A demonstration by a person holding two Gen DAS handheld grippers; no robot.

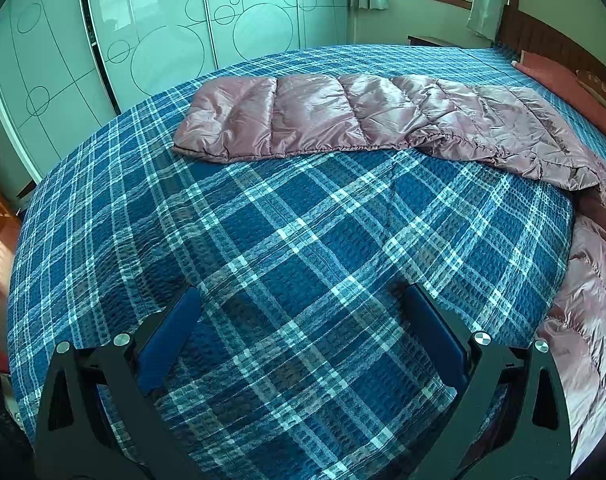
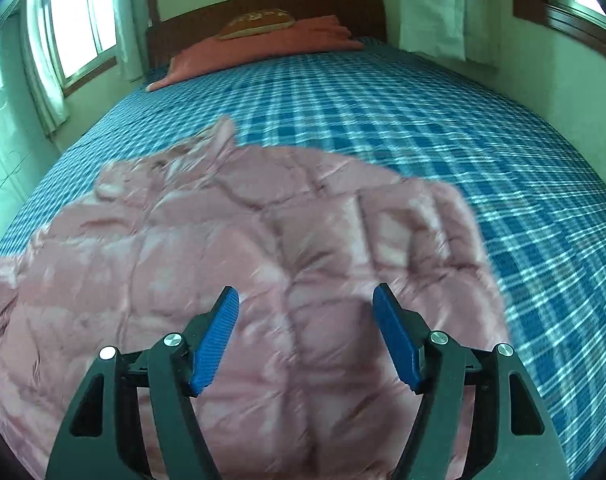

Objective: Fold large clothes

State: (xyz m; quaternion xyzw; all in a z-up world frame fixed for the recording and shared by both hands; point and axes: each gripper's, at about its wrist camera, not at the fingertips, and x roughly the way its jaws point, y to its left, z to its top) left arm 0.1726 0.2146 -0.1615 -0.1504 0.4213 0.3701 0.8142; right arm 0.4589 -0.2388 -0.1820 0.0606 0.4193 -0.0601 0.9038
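Note:
A shiny pink quilted puffer jacket lies on a bed with a blue plaid cover (image 1: 303, 216). In the left wrist view one long sleeve (image 1: 343, 116) stretches flat across the far side of the bed, and the jacket's body (image 1: 591, 304) shows at the right edge. My left gripper (image 1: 303, 304) is open and empty above bare plaid cover, well short of the sleeve. In the right wrist view the jacket's body (image 2: 239, 248) fills the lower middle, blurred by motion. My right gripper (image 2: 306, 300) is open and empty just above the jacket.
A red pillow (image 2: 259, 50) and a patterned cushion (image 2: 259, 24) lie at the dark wooden headboard (image 2: 271, 6). Pale green wardrobe doors (image 1: 143, 32) stand beyond the bed. Windows with curtains (image 2: 75, 32) are on the walls. Plaid cover (image 2: 503, 160) extends right of the jacket.

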